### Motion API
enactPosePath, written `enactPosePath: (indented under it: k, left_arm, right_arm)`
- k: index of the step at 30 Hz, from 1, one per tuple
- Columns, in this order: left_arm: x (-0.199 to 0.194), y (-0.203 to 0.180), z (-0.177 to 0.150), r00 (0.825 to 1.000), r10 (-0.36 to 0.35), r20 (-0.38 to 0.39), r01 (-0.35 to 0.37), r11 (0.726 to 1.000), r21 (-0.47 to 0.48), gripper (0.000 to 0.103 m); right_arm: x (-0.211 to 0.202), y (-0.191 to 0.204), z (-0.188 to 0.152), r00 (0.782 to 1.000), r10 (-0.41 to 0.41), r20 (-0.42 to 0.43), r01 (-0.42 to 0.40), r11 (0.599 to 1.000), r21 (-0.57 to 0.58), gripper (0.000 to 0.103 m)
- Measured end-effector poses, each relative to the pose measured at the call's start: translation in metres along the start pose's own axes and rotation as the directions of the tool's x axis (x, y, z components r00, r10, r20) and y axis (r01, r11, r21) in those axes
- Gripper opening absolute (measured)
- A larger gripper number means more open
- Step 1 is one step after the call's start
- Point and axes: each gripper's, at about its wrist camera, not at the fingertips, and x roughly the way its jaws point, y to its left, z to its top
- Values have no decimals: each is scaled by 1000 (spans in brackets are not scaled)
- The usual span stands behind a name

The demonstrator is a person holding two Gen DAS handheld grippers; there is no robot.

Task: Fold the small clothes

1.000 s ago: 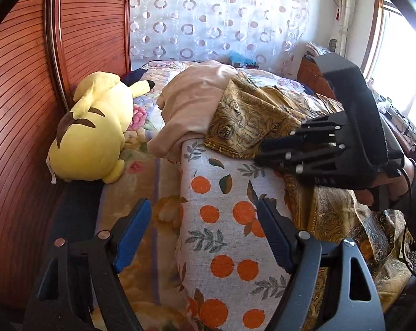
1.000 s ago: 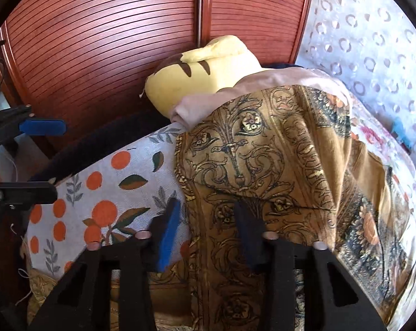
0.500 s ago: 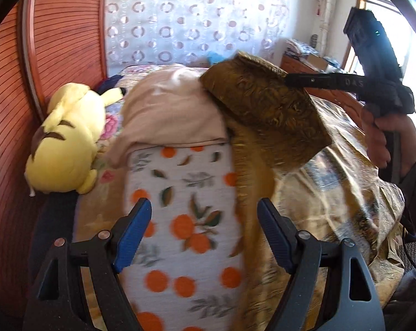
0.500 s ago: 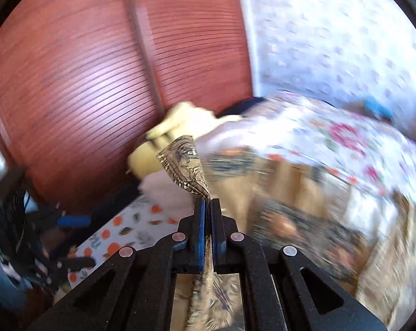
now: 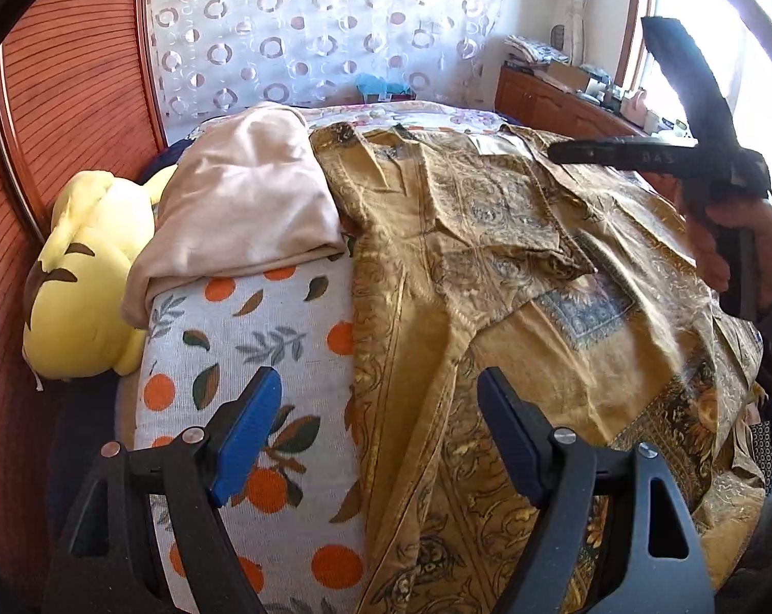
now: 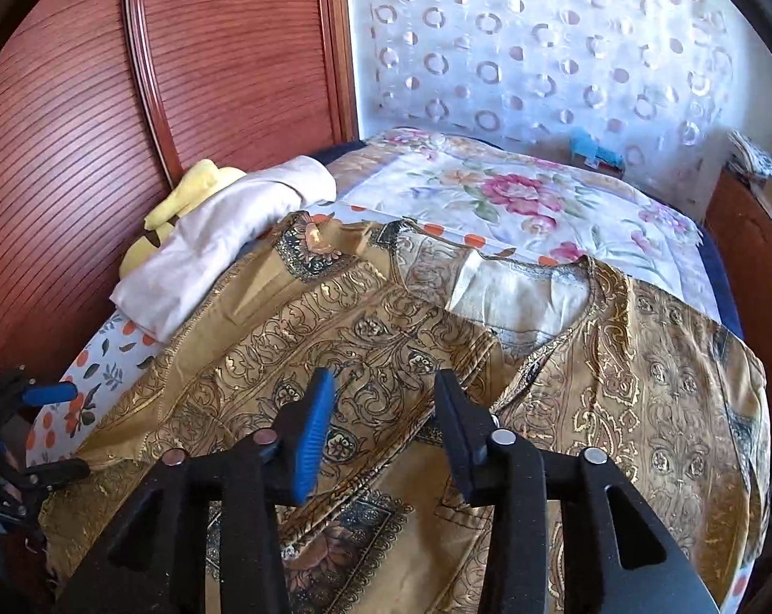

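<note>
A gold patterned garment (image 5: 514, 266) lies spread over the bed, one side folded across its middle; in the right wrist view (image 6: 488, 348) its neckline faces the far side. My left gripper (image 5: 378, 430) is open and empty, just above the garment's near edge and the orange-print cloth (image 5: 263, 327). My right gripper (image 6: 383, 424) is open and empty, just above the folded part. It shows from the side in the left wrist view (image 5: 616, 156). The left gripper's fingers (image 6: 48, 394) show at the left edge of the right wrist view.
A folded beige garment (image 5: 248, 204) lies left of the gold one. A yellow plush toy (image 5: 84, 276) rests against the red wooden headboard (image 5: 68, 92). A floral bedspread (image 6: 514, 199) covers the far side. A wooden cabinet (image 5: 555, 102) stands by the window.
My right gripper carried a flap of the gold garment across, laid it down and opened. The garment now lies flat. My left gripper stayed open and drew back a little.
</note>
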Motion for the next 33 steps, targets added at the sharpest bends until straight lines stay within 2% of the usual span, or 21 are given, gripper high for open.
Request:
enactPosePath:
  k: [4,11,18,23,27,33]
  left_arm:
    - [-1,-5,20,999,18,45,-18,1000,10,80]
    - [9,-22,73,989,38,142,-44,998,42,80]
    - [42,-51,111,987,22,159,-37,995,92,80]
    - [77,-89,134,992,-40,123,22,988,150,80]
    - [106,-128,141,995,-67,73,49,973,224,80]
    - [139,-181,144,990,-139,-25,140,940,313,80]
  right_arm:
    - [-6,-10,-5,1000,23,18,-23,1000,-3,44]
    - [-36,-37,-19,998,-8,62,8,1000,4,44]
    - [-58,-71,-43,995,-59,79,57,998,29,44]
    - [-83,-104,-62,991,-100,87,96,994,54,44]
    - [-104,-136,-78,987,-140,81,134,988,80,44]
    - [-130,-178,-103,979,-199,51,191,973,133,44]
